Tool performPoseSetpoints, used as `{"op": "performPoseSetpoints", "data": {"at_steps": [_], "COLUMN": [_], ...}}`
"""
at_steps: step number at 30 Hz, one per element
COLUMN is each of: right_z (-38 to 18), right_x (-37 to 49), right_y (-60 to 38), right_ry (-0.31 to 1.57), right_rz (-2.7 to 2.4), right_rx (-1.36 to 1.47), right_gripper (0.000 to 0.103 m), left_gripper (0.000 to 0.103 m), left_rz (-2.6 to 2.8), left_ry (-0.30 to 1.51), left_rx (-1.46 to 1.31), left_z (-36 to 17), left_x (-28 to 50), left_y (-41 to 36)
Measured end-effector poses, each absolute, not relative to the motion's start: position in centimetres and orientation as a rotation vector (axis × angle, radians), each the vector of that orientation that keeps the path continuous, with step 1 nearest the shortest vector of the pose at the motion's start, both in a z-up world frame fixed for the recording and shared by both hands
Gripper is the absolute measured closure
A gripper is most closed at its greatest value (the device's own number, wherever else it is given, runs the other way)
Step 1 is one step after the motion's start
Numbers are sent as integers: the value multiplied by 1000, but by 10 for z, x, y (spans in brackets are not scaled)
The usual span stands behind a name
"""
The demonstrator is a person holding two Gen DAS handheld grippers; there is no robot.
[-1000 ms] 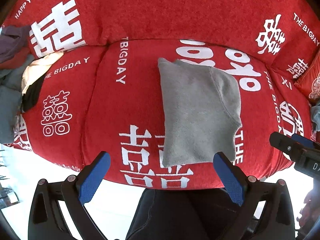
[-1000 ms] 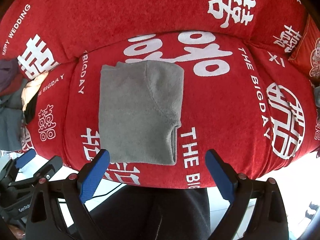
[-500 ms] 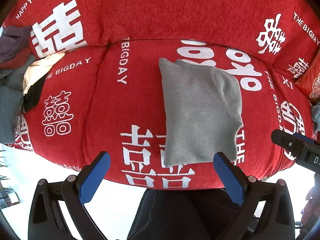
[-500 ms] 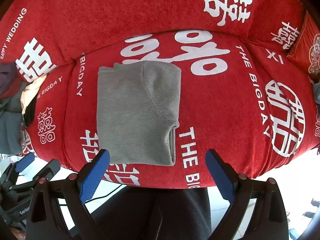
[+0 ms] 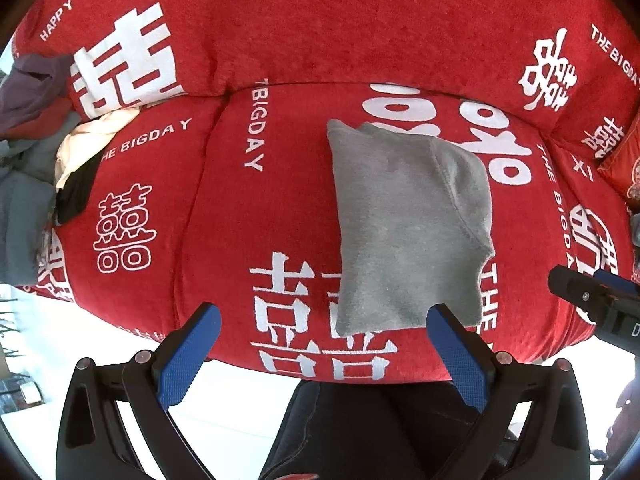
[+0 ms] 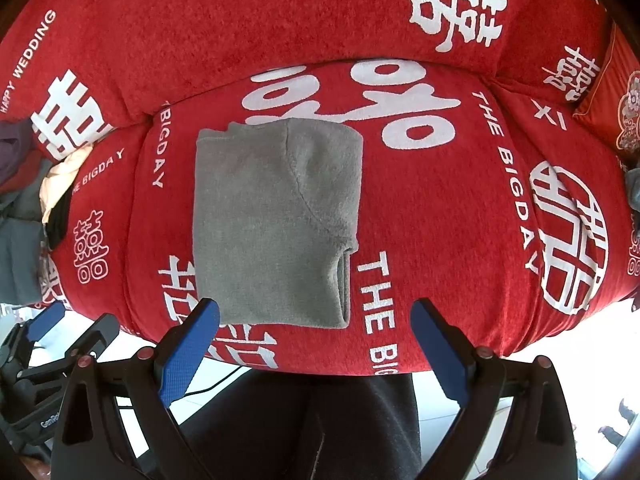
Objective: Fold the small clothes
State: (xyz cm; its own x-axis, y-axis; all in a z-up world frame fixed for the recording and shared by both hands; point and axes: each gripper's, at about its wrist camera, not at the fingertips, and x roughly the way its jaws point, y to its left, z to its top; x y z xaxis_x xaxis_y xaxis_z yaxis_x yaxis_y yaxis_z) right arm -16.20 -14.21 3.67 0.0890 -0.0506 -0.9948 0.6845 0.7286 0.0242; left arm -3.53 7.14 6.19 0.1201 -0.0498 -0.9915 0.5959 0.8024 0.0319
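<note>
Lying folded, fuzzy grey garment (image 6: 272, 224) forms a rectangle on red terry cover (image 6: 440, 216).

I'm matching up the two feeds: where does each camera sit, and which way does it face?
Left wrist: on the left tongs, open, facing the red sofa cover; dark trousers below, right tongs at the right edge.
Right wrist: on the right tongs, open, facing the same cover; left tongs at lower left.
Shared: the folded grey garment and the clothes pile.

Your right gripper (image 6: 314, 342) has edged slightly toward 12 o'clock, closer over the folded grey garment (image 6: 276, 224); your left gripper (image 5: 322, 350) drifted marginally.
</note>
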Motion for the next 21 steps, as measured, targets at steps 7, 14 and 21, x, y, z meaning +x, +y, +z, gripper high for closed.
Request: {"op": "performPoseSetpoints", "data": {"at_steps": [7,14,21], "right_z": [37,38,38], "right_x": [-160,-159,-159], "right_y": [-142,-140,-140], "right_ry": [1391,1392,1391], "right_rz": [-589,-588,-588], "right_rx": [562,553,554], "right_gripper": [6,6,6], "left_gripper": [0,0,0], "left_rz": [-496,-505,-507], "left_ry": [1389,1391,1392], "left_rx": [467,464,460], "left_z": [60,60,60], "left_x": [-35,-37,-38], "left_y": [74,74,73]}}
